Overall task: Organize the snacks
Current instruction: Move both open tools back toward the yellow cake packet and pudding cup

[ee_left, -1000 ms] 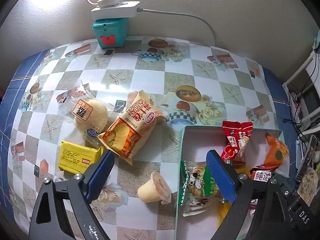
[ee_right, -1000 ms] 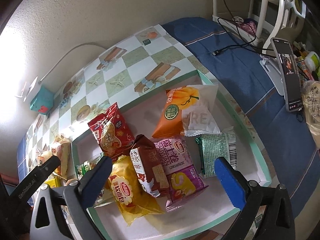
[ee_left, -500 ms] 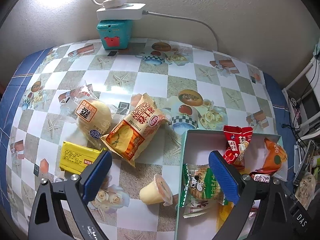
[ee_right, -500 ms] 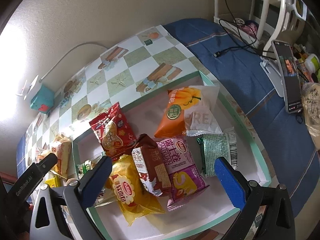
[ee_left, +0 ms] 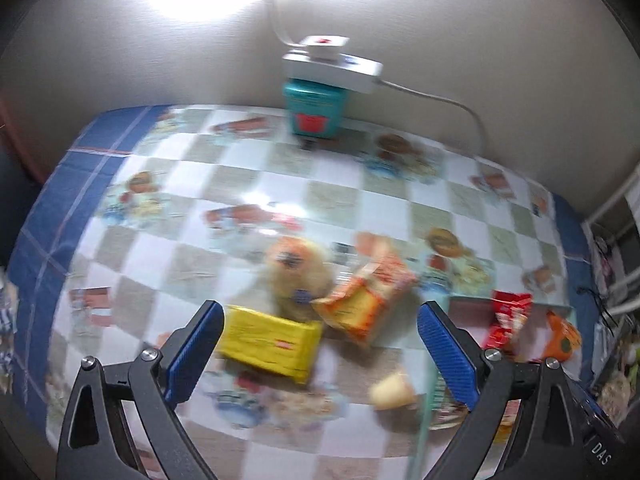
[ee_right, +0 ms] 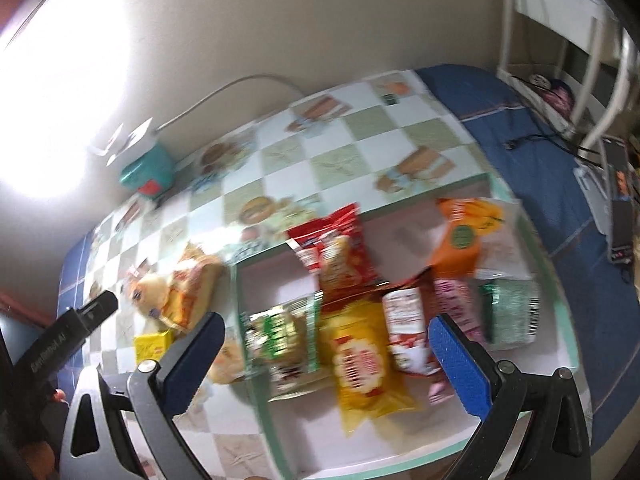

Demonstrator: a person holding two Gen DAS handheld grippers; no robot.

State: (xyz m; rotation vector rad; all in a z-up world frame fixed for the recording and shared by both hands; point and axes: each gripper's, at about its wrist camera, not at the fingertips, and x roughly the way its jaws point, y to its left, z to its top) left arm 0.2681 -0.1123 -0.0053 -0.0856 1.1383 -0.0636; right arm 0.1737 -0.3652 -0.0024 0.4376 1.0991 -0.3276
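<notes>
Fingers: left gripper (ee_left: 318, 350) wide apart, empty; right gripper (ee_right: 326, 354) likewise | left swung leftward toward yellow packet (ee_left: 272, 342)

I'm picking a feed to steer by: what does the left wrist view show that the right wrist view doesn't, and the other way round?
Only the left wrist view shows the open left tool and the table's near left stretch.

Only the right wrist view shows the open right tool, the box interior with its green biscuit pack, yellow pack and pink pack, and the clipped phone.

Both show the yellow block, round bun, orange bread bag, jelly cup, red pack and teal container.
</notes>
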